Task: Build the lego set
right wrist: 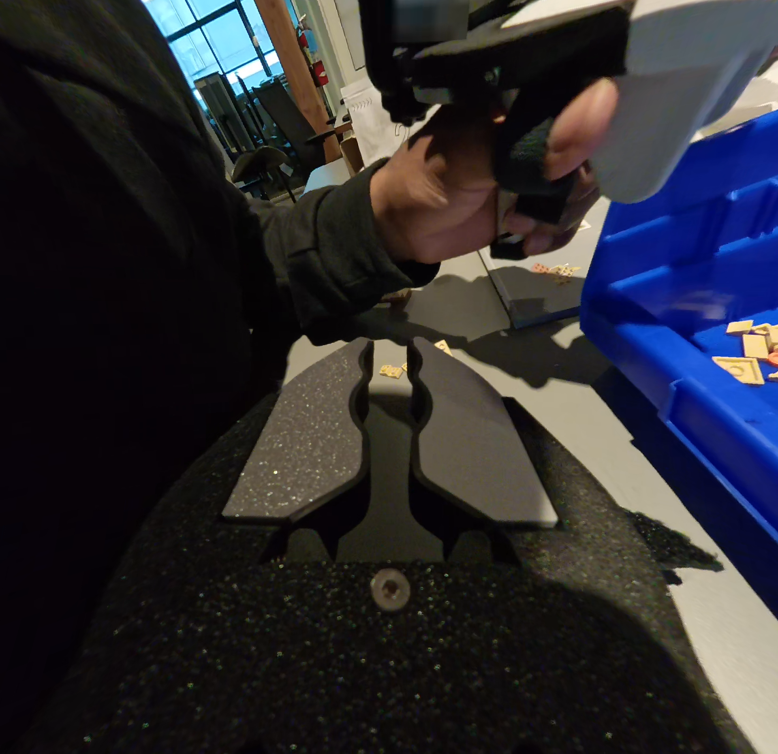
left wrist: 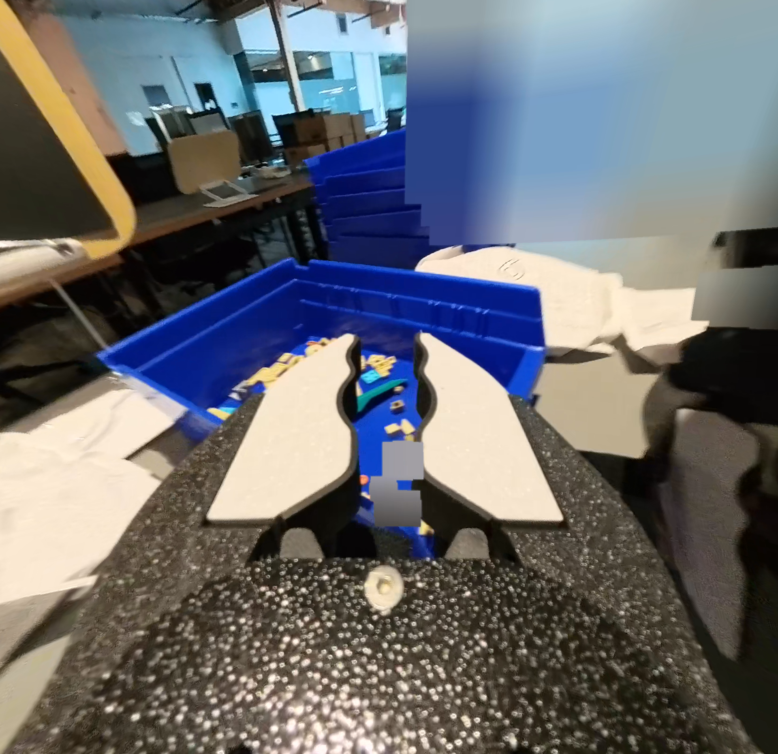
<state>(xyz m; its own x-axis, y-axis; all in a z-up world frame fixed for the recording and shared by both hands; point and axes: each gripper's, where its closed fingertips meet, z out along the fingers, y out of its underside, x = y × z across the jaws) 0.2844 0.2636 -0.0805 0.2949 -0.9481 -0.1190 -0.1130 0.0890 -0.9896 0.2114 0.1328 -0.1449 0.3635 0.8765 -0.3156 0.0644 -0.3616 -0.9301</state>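
A blue bin (left wrist: pixel 219 342) holds several loose tan lego pieces (left wrist: pixel 269 374) and a curved teal piece (left wrist: pixel 377 393). My left gripper (left wrist: pixel 387 346) hovers above the bin, open and empty, its fingers pointing down into it. In the right wrist view the same bin (right wrist: pixel 656 313) is at the right with tan plates (right wrist: pixel 736 369) inside. My right gripper (right wrist: pixel 389 348) is low over the grey table, open by a narrow gap and empty. A small tan piece (right wrist: pixel 390 371) lies on the table just beyond its fingertips. A person's hand (right wrist: pixel 442 199) holds the left gripper overhead.
A stack of blue bins (left wrist: pixel 362 195) stands behind the open one. White paper (left wrist: pixel 63 473) lies on the table at the left, white sheets (left wrist: pixel 568 296) at the right. A few loose pieces (right wrist: pixel 555 270) lie on a dark mat farther off. A black sleeve (right wrist: pixel 126 228) fills the left of the right wrist view. Some 15 centimeters of space lies between my two pairs of fingers.
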